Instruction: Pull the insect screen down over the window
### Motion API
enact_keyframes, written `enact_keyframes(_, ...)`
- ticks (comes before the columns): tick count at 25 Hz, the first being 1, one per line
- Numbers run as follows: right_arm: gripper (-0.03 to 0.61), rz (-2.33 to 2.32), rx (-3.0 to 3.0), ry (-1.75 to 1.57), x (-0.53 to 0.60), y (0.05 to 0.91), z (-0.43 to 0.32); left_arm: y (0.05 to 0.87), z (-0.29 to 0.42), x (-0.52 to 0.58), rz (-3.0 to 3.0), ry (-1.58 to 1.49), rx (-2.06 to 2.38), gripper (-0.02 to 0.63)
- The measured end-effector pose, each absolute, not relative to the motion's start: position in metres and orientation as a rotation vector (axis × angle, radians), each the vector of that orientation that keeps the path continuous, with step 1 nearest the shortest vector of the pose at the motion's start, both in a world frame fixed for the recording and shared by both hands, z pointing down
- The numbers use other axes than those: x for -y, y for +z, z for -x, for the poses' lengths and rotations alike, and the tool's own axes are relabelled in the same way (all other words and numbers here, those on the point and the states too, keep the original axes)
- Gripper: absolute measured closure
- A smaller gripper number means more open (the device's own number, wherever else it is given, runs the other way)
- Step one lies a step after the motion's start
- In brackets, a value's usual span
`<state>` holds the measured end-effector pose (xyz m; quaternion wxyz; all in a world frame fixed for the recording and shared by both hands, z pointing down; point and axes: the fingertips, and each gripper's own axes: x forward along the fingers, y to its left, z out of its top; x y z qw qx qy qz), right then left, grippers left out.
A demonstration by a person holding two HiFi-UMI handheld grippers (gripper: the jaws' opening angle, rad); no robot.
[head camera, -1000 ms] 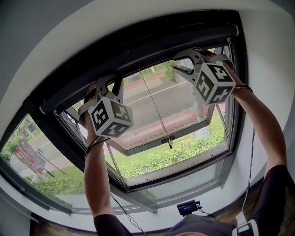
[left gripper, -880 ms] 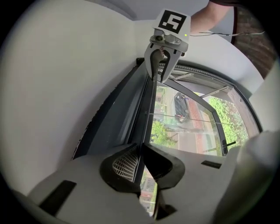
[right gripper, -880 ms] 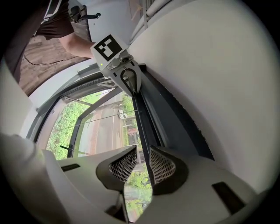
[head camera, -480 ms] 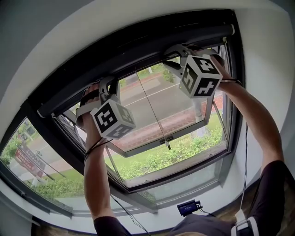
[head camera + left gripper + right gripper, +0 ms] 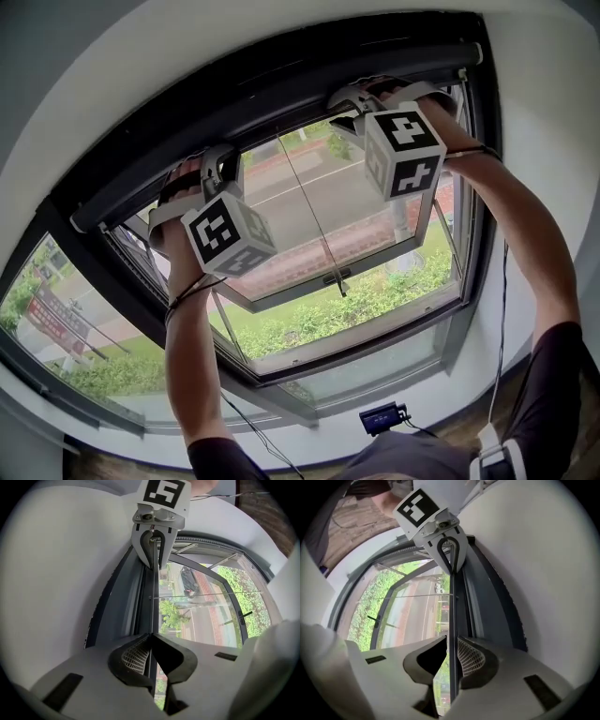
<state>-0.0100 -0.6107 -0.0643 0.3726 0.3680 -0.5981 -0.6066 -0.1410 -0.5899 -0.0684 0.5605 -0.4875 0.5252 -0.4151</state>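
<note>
You are at the grasping step, and the pull itself has not begun. The insect screen looks fully rolled away at the head of the window point(image 5: 483, 187). Only its pull bar point(image 5: 155, 597) shows, lying along the top of the opening, and the glass of the open sash point(image 5: 375, 216) below is uncovered. Your left gripper point(image 5: 151, 637) has just been closing, and its jaws are now clenched on the thin edge of that bar, which runs straight between the pads. Your right gripper point(image 5: 452, 639) is well apart from it, toward the other end of the same bar, and is likewise pinched onto the edge, with the ribbed pad flat against it. So both holds look set, one on each side of the thin cord point(image 5: 319, 225) that hangs from the middle. The next move, as I judge it, is to draw both hands down together at the same pace, so the bar stays level and does not skew between the side rails. Keep both grippers squeezed as you go. The edge you are holding is narrow, and a rolled screen usually pulls back, so a pad could slip off it. If one side lags, ease off and even it out before going on toward the bottom of the frame.
</note>
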Motion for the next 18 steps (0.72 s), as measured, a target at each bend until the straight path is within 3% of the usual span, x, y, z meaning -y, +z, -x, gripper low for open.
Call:
enact_keyframes(4, 0.508, -0.914, 1.602, -1.519, 0.607, -0.067, 0.009, -0.068, 0.142, 0.590, 1.157, -0.995, -1.222, 0.586)
enact_keyframes(7, 0.552, -0.928, 1.597, -1.521, 0.608, -0.071, 0.008, -0.068, 0.141, 0.590, 1.165, -1.001, -1.215, 0.586)
enact_keyframes(18, 0.555, -0.946, 1.551, -1.490, 0.610, -0.058, 0.007, -0.055, 0.139, 0.592, 1.187, -1.002, -1.218, 0.592)
